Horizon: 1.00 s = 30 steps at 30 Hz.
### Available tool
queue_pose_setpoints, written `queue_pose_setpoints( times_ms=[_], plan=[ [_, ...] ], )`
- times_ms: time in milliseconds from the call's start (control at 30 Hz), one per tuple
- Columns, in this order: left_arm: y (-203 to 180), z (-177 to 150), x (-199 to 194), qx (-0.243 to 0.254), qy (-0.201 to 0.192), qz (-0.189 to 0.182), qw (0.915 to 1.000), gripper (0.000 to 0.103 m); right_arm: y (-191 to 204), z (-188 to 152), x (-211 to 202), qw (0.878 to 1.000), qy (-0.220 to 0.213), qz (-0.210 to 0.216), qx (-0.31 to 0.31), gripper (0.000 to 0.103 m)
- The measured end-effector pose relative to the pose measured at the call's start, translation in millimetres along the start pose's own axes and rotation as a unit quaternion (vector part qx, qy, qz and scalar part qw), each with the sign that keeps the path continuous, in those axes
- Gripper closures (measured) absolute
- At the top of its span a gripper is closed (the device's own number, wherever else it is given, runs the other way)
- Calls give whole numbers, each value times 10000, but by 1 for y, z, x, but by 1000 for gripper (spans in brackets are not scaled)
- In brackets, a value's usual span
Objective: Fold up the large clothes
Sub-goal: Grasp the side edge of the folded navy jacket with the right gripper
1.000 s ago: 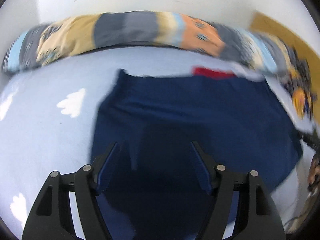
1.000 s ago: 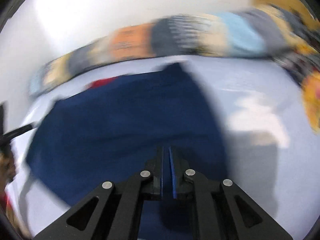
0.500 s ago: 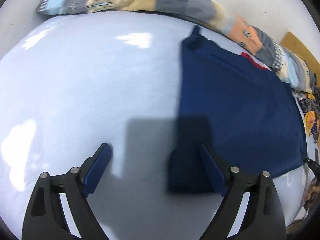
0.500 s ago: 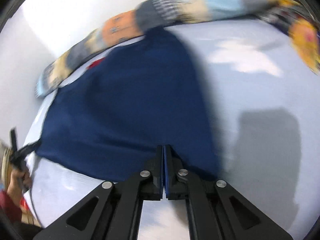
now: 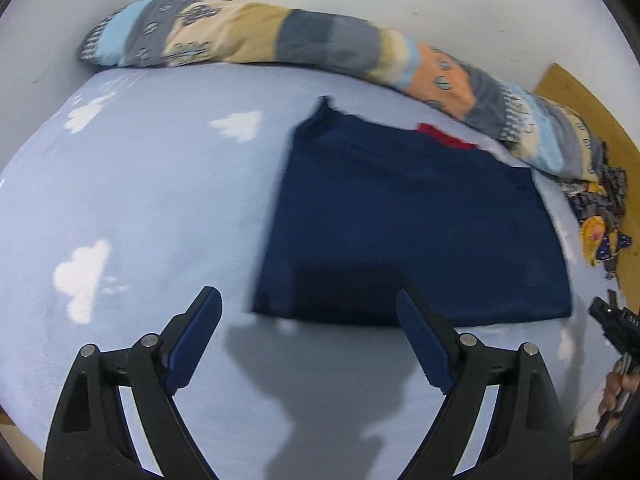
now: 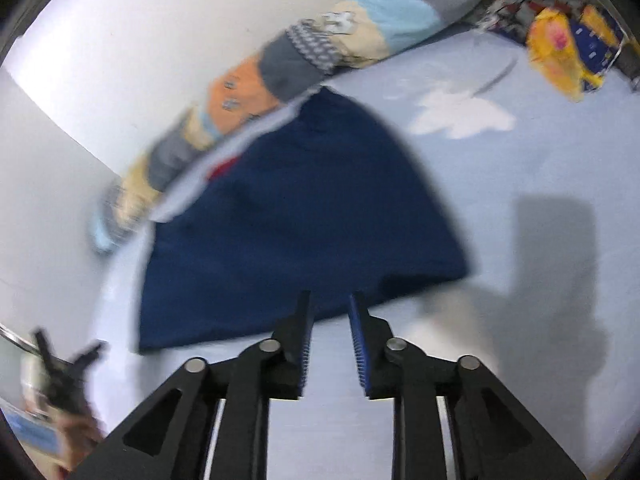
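A dark blue garment [image 5: 412, 224] lies folded flat on the pale blue bed sheet [image 5: 152, 200], with a red patch [image 5: 444, 138] showing at its far edge. My left gripper [image 5: 308, 300] stands wide open just short of the garment's near edge, nothing between its fingers. In the right wrist view the same blue garment [image 6: 296, 220] lies ahead. My right gripper [image 6: 330, 304] hovers at its near edge with its jaws opening, a narrow gap between the pads and no cloth in it.
A long patchwork bolster [image 5: 320, 44] runs along the white wall behind the garment. A heap of yellow and dark patterned cloth [image 6: 568, 36] sits at the far right of the bed. The other gripper and a hand [image 5: 618, 364] show at the left wrist view's right edge.
Both grippers have pulled back off the garment onto bare sheet. The right gripper, shut on the cloth before, has let go and parted its jaws. The left stays open.
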State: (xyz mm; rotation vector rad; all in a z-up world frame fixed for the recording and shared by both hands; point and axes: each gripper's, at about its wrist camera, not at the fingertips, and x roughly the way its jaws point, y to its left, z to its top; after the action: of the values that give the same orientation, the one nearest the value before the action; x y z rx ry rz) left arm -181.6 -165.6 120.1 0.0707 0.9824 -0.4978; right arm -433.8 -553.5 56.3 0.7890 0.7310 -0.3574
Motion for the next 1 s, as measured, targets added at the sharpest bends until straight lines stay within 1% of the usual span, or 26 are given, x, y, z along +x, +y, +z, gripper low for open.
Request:
queue_pose_setpoints(
  times_ms=[67, 100, 167, 200, 233, 267, 300, 333, 367, 400, 433, 467, 500, 600, 633, 667, 700, 733, 800, 833, 867, 933, 1000],
  plan=[
    [-21, 1, 5, -52, 28, -82, 9999, 13, 24, 1, 4, 10000, -19, 49, 20, 62],
    [-31, 0, 13, -108, 47, -165, 9998, 13, 37, -2, 8, 10000, -18, 51, -10, 62],
    [-45, -6, 29, -267, 110, -173, 9994, 13, 63, -8, 27, 9999, 54, 146, -74, 63],
    [-52, -9, 43, -321, 177, -216, 9991, 13, 71, -13, 38, 9999, 100, 111, -86, 63],
    [-56, -12, 51, -306, 189, -180, 9992, 13, 75, -16, 50, 9998, 191, 45, -100, 62],
    [-61, -16, 62, -197, 176, 19, 9996, 13, 80, -22, 69, 9993, 336, -31, -142, 65],
    [-66, -18, 67, -57, 218, 204, 9995, 13, 81, -26, 81, 9989, 423, -88, -171, 65],
    [-67, -19, 76, 60, 324, 310, 9990, 13, 79, -26, 94, 9981, 545, -181, -215, 65],
    [-67, -18, 84, 129, 457, 354, 9982, 13, 76, -28, 110, 9959, 764, -378, -304, 68],
    [-65, -20, 97, 209, 671, 425, 9966, 12, 75, -31, 116, 9943, 896, -463, -358, 68],
    [-65, -22, 106, 305, 806, 465, 9952, 11, 73, -29, 123, 9930, 994, -477, -418, 69],
    [-66, -23, 113, 463, 893, 491, 9937, 8, 73, -28, 128, 9925, 1041, -466, -448, 69],
    [-67, -22, 113, 553, 863, 512, 9934, 6, 72, -29, 130, 9920, 1089, -466, -443, 69],
    [-67, -16, 111, 484, 870, 492, 9938, 6, 77, -29, 132, 9906, 1152, -515, -521, 67],
    [-70, -14, 105, 445, 785, 421, 9950, 6, 79, -27, 131, 9905, 1163, -520, -523, 67],
    [-74, -11, 95, 401, 610, 331, 9968, 6, 78, -24, 126, 9920, 1107, -437, -418, 67],
    [-77, -9, 88, 391, 480, 279, 9977, 6, 75, -20, 118, 9941, 989, -332, -295, 67],
    [-83, -7, 79, 402, 323, 219, 9984, 6, 70, -13, 107, 9960, 818, -298, -176, 64],
    [-96, -6, 69, 356, 165, 153, 9991, 6, 59, -1, 90, 9975, 539, -464, -18, 62],
    [-103, -6, 66, 279, 129, 43, 9995, 6, 49, 3, 83, 9977, 446, -501, 132, 62],
    [-111, -8, 67, 195, 160, -133, 9996, 6, 34, 8, 75, 9973, 365, -449, 444, 62],
    [-119, -14, 76, 157, 339, -362, 9986, 6, 8, 14, 64, 9942, 310, -285, 987, 62],
    [-130, -18, 91, 259, 700, -549, 9957, 6, -13, 16, 56, 9901, 326, -200, 1352, 62]
  ],
)
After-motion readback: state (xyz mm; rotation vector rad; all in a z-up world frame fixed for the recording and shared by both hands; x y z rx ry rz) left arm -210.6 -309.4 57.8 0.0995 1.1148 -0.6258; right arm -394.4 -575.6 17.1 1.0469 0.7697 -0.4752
